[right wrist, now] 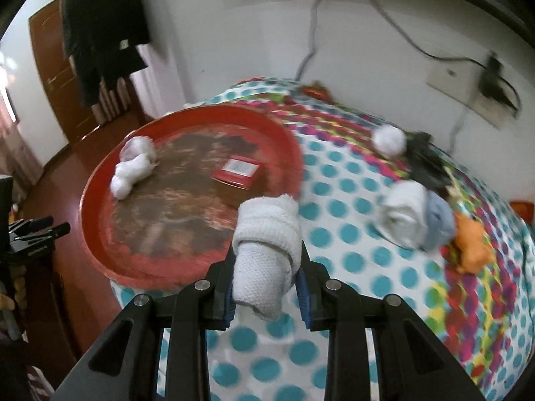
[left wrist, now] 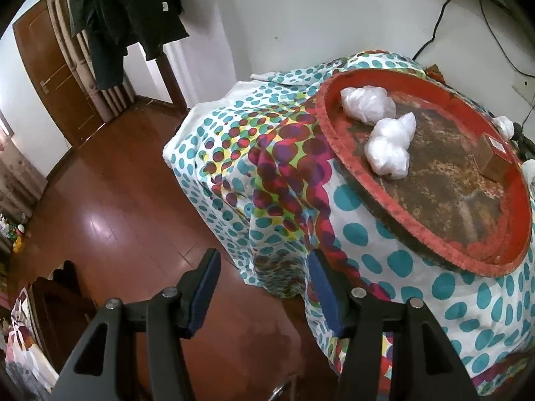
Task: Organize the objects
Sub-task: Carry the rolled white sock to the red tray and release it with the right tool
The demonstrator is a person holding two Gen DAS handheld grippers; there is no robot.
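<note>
While right gripper (right wrist: 267,277) clamps towel (right wrist: 265,234), tray rim (right wrist: 97,234) lies beside.

The left gripper (left wrist: 262,269) had two black plastic fingers with a matte surface, and each finger carried a dark blue pad (left wrist: 204,292) on its inner side. Round silver screw heads sat on the joints of the black linkage arms, which had long triangular openings. The right gripper (right wrist: 266,260) was built the same: black fingers, blue inner pads (right wrist: 305,297), and silver screws on the joints.
</note>
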